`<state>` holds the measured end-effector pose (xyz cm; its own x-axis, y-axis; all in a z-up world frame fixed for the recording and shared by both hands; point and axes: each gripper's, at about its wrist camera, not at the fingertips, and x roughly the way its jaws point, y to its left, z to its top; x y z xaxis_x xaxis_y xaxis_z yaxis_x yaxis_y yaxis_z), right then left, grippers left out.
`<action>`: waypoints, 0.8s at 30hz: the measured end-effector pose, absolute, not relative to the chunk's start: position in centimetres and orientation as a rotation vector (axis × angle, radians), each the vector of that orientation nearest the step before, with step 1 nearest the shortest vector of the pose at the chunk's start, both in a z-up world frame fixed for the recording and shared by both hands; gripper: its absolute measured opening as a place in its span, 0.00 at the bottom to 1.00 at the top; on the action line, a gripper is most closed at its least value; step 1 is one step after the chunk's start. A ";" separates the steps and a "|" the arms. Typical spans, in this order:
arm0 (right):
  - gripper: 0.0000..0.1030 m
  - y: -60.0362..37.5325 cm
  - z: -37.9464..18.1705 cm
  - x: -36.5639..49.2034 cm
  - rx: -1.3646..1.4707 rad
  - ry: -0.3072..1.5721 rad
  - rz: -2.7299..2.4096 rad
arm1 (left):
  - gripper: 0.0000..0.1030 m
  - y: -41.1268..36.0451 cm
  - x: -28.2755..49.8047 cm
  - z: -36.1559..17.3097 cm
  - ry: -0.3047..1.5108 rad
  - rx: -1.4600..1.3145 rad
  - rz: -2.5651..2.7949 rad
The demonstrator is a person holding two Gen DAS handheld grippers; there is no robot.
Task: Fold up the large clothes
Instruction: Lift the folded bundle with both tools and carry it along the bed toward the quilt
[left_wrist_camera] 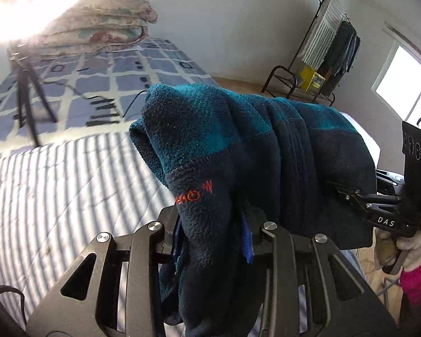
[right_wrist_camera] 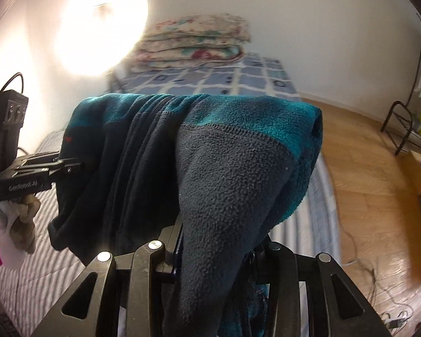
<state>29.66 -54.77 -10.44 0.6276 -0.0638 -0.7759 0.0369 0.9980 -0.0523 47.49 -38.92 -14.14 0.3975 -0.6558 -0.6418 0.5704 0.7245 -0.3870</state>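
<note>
A thick fleece jacket [left_wrist_camera: 266, 146], navy with teal panels and orange stitching, hangs in the air, stretched between both grippers above the bed. In the left wrist view my left gripper [left_wrist_camera: 213, 224] is shut on a bunched navy fold of it. My right gripper [left_wrist_camera: 335, 186] bites the jacket's other end at the right, held by a gloved hand [left_wrist_camera: 390, 248]. In the right wrist view the jacket [right_wrist_camera: 238, 168] drapes over my right gripper [right_wrist_camera: 219, 244], which is shut on it. My left gripper [right_wrist_camera: 77, 165] clamps its left end.
Below lies a striped bed cover [left_wrist_camera: 56, 196], then a blue checked sheet [left_wrist_camera: 132, 64] with folded floral quilts [left_wrist_camera: 109, 22] at the far end. A tripod [left_wrist_camera: 28, 104] stands on the bed. A clothes rack [left_wrist_camera: 331, 53] stands on the wooden floor [right_wrist_camera: 373, 185] at the right.
</note>
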 end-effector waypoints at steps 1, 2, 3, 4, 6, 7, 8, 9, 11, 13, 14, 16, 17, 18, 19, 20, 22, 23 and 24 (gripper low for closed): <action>0.34 -55.4 -10.4 30.5 -0.041 0.889 -0.069 | 0.31 -39.7 48.3 -14.4 0.866 -0.121 -0.779; 0.34 -55.9 -10.4 31.0 -0.043 0.887 -0.077 | 0.31 -40.5 49.0 -14.7 0.869 -0.129 -0.777; 0.34 -56.6 -10.5 31.8 -0.038 0.886 -0.085 | 0.31 -40.9 49.6 -14.9 0.871 -0.133 -0.775; 0.34 -57.1 -10.5 32.2 -0.031 0.886 -0.091 | 0.31 -41.6 50.3 -15.1 0.875 -0.138 -0.774; 0.34 -58.1 -10.6 33.4 -0.027 0.886 -0.104 | 0.31 -42.9 51.4 -15.4 0.877 -0.140 -0.773; 0.34 -58.5 -10.7 34.0 -0.028 0.886 -0.110 | 0.31 -43.6 52.0 -15.6 0.877 -0.140 -0.774; 0.34 -58.9 -10.8 34.5 -0.029 0.886 -0.116 | 0.31 -44.2 52.6 -15.7 0.878 -0.148 -0.775; 0.34 -59.4 -10.9 35.0 -0.029 0.887 -0.122 | 0.31 -44.4 53.0 -15.8 0.878 -0.154 -0.776; 0.34 -60.1 -11.1 36.3 -0.037 0.892 -0.131 | 0.31 -45.3 53.9 -15.9 0.874 -0.155 -0.776; 0.34 -60.5 -11.2 37.3 -0.043 0.894 -0.138 | 0.31 -45.8 54.6 -16.2 0.876 -0.158 -0.776; 0.34 -60.8 -11.2 37.9 -0.049 0.894 -0.143 | 0.31 -46.2 55.1 -16.4 0.879 -0.159 -0.776; 0.34 -61.4 -11.4 38.8 -0.055 0.897 -0.152 | 0.31 -46.8 55.7 -16.7 0.885 -0.159 -0.773; 0.34 -61.6 -11.5 39.2 -0.058 0.898 -0.156 | 0.31 -47.0 56.1 -17.0 0.887 -0.162 -0.772; 0.34 -61.7 -11.6 39.8 -0.062 0.899 -0.160 | 0.31 -47.2 56.2 -17.1 0.887 -0.162 -0.770; 0.34 -61.8 -11.8 40.2 -0.066 0.901 -0.161 | 0.31 -47.4 56.4 -17.3 0.886 -0.155 -0.763; 0.34 -61.9 -12.0 40.5 -0.071 0.905 -0.162 | 0.31 -47.5 56.7 -17.6 0.888 -0.151 -0.758; 0.34 -62.0 -12.6 41.3 -0.085 0.917 -0.166 | 0.31 -47.7 56.8 -18.1 0.889 -0.139 -0.748; 0.34 -62.1 -13.0 41.6 -0.090 0.921 -0.168 | 0.31 -47.8 56.9 -18.4 0.888 -0.129 -0.741; 0.34 -62.2 -13.2 41.8 -0.092 0.922 -0.170 | 0.31 -47.9 56.9 -18.6 0.887 -0.121 -0.738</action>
<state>41.79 -62.17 -13.23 0.5918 -0.1854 -0.7845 0.1068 0.9827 -0.1516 56.90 -47.90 -18.61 0.4063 -0.6308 -0.6611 0.5353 0.7507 -0.3873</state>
